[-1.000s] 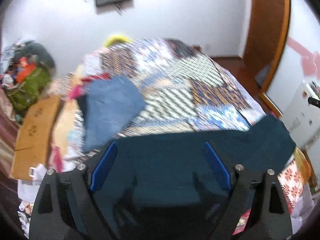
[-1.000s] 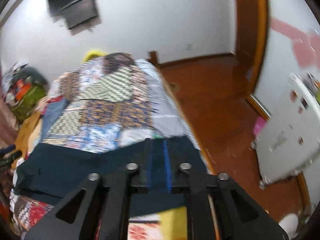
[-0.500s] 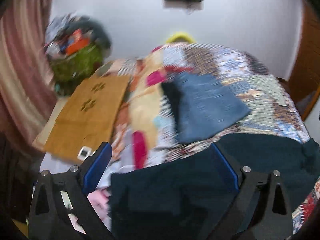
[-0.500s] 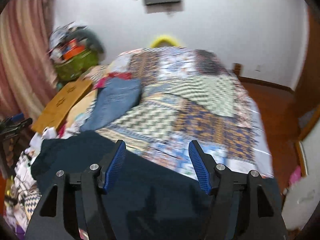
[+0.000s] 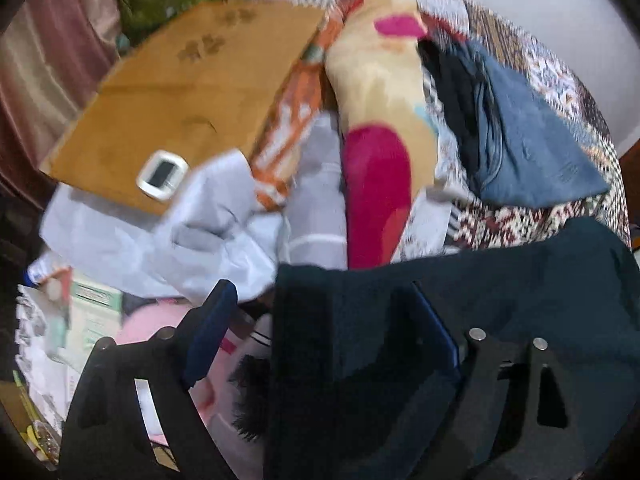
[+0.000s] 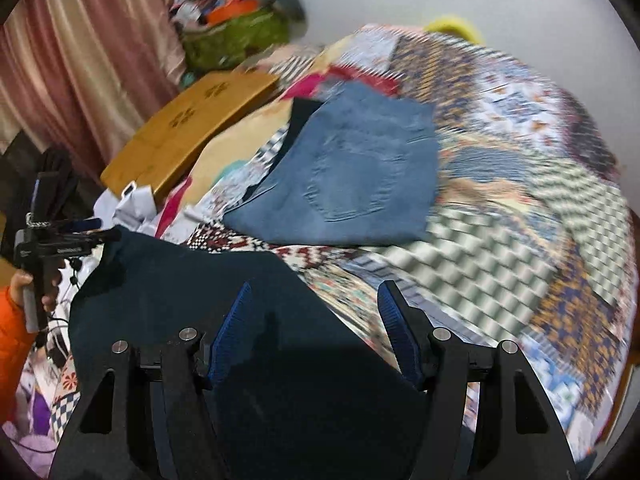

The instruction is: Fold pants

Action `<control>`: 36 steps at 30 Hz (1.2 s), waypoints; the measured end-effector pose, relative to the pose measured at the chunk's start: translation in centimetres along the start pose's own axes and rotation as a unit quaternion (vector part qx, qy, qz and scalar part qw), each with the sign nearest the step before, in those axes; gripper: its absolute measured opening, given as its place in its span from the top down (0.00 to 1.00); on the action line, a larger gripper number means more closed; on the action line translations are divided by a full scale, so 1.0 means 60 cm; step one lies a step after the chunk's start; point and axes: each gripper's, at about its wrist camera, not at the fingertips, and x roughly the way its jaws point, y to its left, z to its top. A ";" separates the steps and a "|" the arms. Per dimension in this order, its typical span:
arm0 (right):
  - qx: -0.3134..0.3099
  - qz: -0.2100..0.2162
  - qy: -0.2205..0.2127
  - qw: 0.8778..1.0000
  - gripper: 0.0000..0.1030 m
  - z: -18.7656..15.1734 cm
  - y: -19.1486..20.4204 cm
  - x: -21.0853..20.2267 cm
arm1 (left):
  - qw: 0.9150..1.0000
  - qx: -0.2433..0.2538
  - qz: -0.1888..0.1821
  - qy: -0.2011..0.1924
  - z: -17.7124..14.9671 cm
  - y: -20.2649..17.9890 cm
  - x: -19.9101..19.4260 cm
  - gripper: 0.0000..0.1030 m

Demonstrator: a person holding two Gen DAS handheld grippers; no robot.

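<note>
Right gripper jaws apart over dark pants at bed near edge; folded jeans lying beyond.

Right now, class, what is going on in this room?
A person with a gripper in each hand is folding dark teal pants on a patchwork quilt. The left gripper and right gripper are both open, with the pants spread under and between their fingers. Folded jeans already lie farther up the bed.

Home bedroom: patchwork-quilted bed, curtains, clothes heap.
</note>
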 end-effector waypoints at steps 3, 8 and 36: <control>-0.007 0.026 0.035 0.999 0.40 0.018 0.013 0.054 | 0.999 0.006 -0.031 0.030 -0.002 -0.009 0.029 0.23; -0.003 0.064 0.091 0.994 0.65 0.026 0.026 0.125 | 0.998 0.000 -0.048 0.033 0.001 -0.013 0.040 0.26; -0.025 -0.023 -0.012 0.999 0.61 0.056 0.059 -0.007 | 0.992 0.073 0.056 -0.087 0.009 -0.041 -0.097 0.36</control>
